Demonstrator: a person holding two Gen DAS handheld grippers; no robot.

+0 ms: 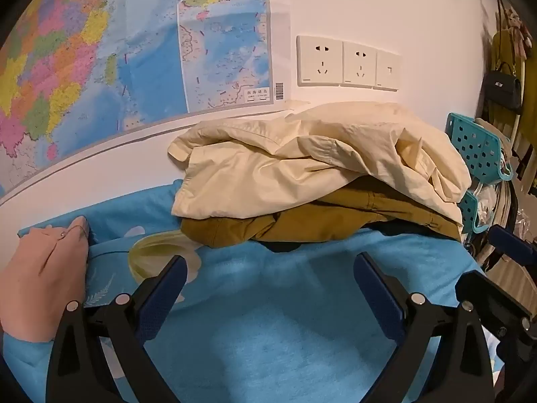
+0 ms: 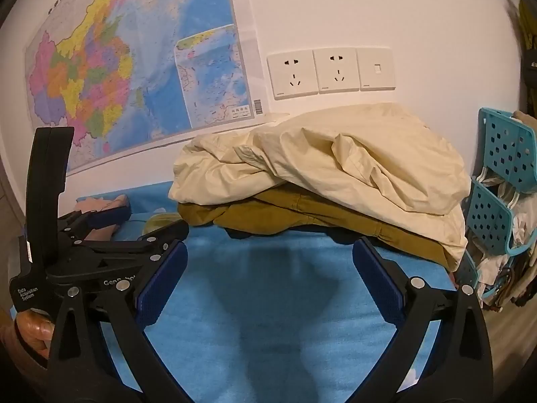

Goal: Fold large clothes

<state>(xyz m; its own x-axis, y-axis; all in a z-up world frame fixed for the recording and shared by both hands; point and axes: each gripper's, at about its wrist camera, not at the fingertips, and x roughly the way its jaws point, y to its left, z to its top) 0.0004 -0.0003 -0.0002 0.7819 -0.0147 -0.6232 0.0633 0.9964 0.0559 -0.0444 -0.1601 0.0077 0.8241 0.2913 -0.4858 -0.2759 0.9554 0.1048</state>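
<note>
Two grippers, both with jaws spread apart and clamped on nothing, hover over blue bedding [image 1: 268,319]. Left gripper [image 1: 268,278] and right gripper [image 2: 268,262] each point toward the far wall, blue pads facing a bare patch of fabric.

Clothes pile sits at the far side of the bedding, right of centre: cream jacket [image 1: 319,158] on top, crumpled, draped over a mustard-brown garment [image 1: 319,221], with a sliver of something dark under that, too hidden to name. Pile's right end reaches the bedding's right edge; its far side looks close against the wall, contact unclear.

Left wrist view only: a bare hand [image 1: 43,278] resting on the bedding at near left, and a black handbag [image 1: 503,89] hanging at far right. Right wrist view only: the left gripper's body seen from the side at left, printed "Data Acquisition System", with fingers [image 2: 33,332] wrapped on its handle.

Both views: wall map [image 2: 134,67] at far left, row of white wall sockets [image 2: 332,70] above the pile, teal perforated rack [image 2: 503,174] off the right edge, stuffed with cloth.

Open room: flat bedding between grippers and pile, plus the strip left of the pile. Right side is tight against the rack.
</note>
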